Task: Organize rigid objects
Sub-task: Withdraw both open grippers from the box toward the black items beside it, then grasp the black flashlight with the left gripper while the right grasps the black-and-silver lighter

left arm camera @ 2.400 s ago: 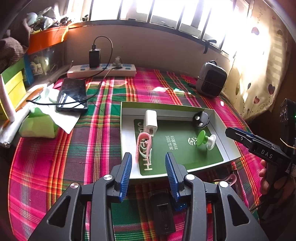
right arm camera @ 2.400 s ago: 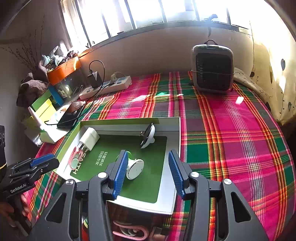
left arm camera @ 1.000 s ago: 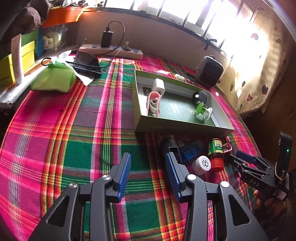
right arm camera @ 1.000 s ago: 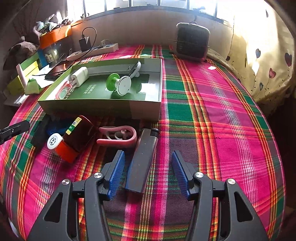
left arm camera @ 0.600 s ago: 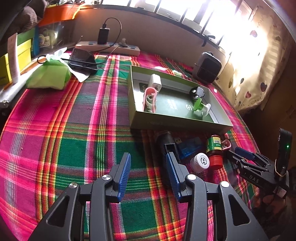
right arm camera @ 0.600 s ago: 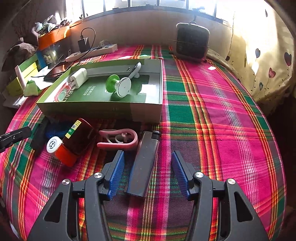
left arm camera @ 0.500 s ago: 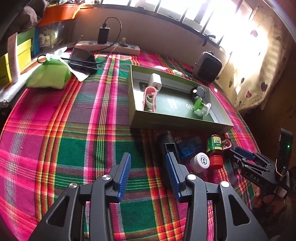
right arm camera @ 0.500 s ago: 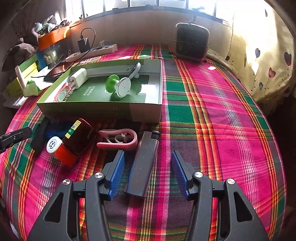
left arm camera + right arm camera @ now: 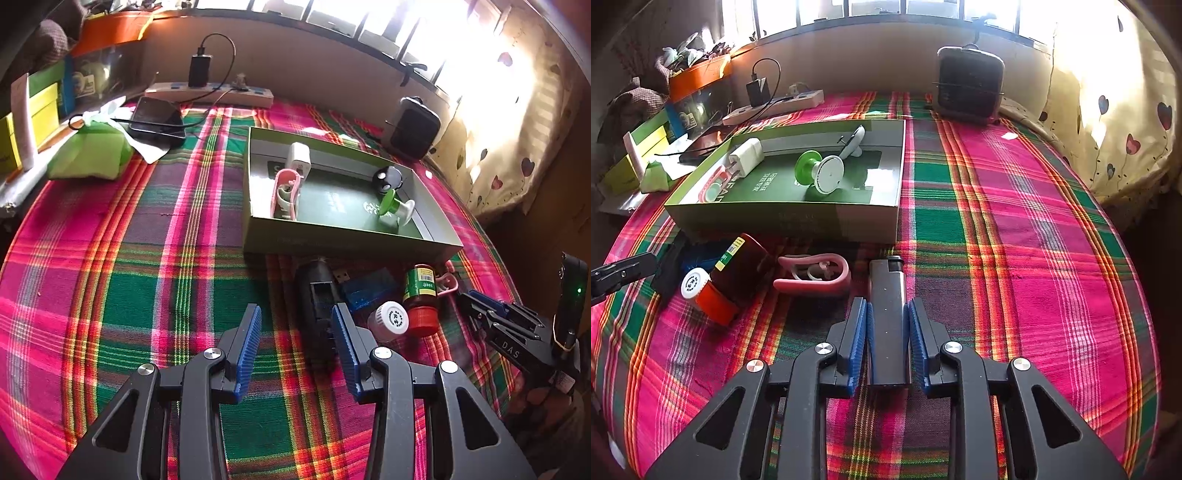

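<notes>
A black lighter (image 9: 888, 295) lies on the plaid cloth, and my right gripper (image 9: 888, 306) is closing on it, blue pads against both long sides. Left of it rest a pink clip (image 9: 812, 275), a brown bottle with a red cap (image 9: 738, 277) and a white-capped bottle (image 9: 694, 284). The green box (image 9: 783, 221) behind them holds a white charger (image 9: 746, 155), a green-and-white spool (image 9: 820, 170) and another pink clip. My left gripper (image 9: 295, 314) hangs open over the cloth, with a black device (image 9: 317, 295) by its right finger. The right gripper (image 9: 480, 302) shows at the right edge of the left wrist view.
A small dark heater (image 9: 967, 88) stands at the back right by the curtain. A power strip (image 9: 210, 92), a phone (image 9: 157, 118) and a green pack (image 9: 88, 155) sit at the back left. A blue item (image 9: 369, 291) lies among the bottles.
Both grippers drew back from over the box to the cloth in front of it. The right jaws, open around the lighter half a second ago, have now closed onto it.
</notes>
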A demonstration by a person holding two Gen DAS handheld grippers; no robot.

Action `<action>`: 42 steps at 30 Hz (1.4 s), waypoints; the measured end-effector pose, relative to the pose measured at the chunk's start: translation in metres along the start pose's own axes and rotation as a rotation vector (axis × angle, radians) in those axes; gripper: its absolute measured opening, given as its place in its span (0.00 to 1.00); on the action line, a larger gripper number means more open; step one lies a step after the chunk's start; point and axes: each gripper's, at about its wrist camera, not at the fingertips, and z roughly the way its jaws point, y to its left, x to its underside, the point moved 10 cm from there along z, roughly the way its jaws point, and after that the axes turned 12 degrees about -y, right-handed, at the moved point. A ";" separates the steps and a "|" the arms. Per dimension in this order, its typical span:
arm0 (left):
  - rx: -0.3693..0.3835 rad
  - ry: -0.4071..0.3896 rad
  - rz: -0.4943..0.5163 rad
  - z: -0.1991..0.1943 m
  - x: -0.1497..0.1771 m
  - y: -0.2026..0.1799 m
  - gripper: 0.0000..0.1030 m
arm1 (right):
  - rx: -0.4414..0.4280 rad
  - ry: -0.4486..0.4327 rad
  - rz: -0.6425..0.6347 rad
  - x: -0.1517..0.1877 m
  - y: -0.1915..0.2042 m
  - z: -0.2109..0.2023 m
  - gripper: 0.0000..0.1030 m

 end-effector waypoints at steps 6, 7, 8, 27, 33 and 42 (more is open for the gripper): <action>-0.006 0.003 0.011 0.001 0.000 -0.005 0.38 | 0.016 -0.006 0.030 0.000 -0.012 -0.003 0.24; -0.004 0.000 0.015 0.002 -0.001 -0.007 0.38 | 0.018 -0.013 0.039 -0.001 -0.014 -0.004 0.24; -0.004 0.000 0.017 0.002 -0.001 -0.008 0.40 | 0.022 -0.022 0.043 -0.002 -0.017 -0.006 0.24; -0.107 0.036 0.093 0.018 0.007 -0.015 0.42 | 0.007 -0.063 0.073 -0.005 -0.033 -0.019 0.24; -0.142 0.032 0.116 0.021 0.004 -0.011 0.42 | -0.001 -0.056 0.076 -0.003 -0.032 -0.016 0.24; -0.150 0.020 0.121 0.025 0.000 -0.010 0.42 | -0.010 -0.051 0.082 -0.002 -0.033 -0.015 0.24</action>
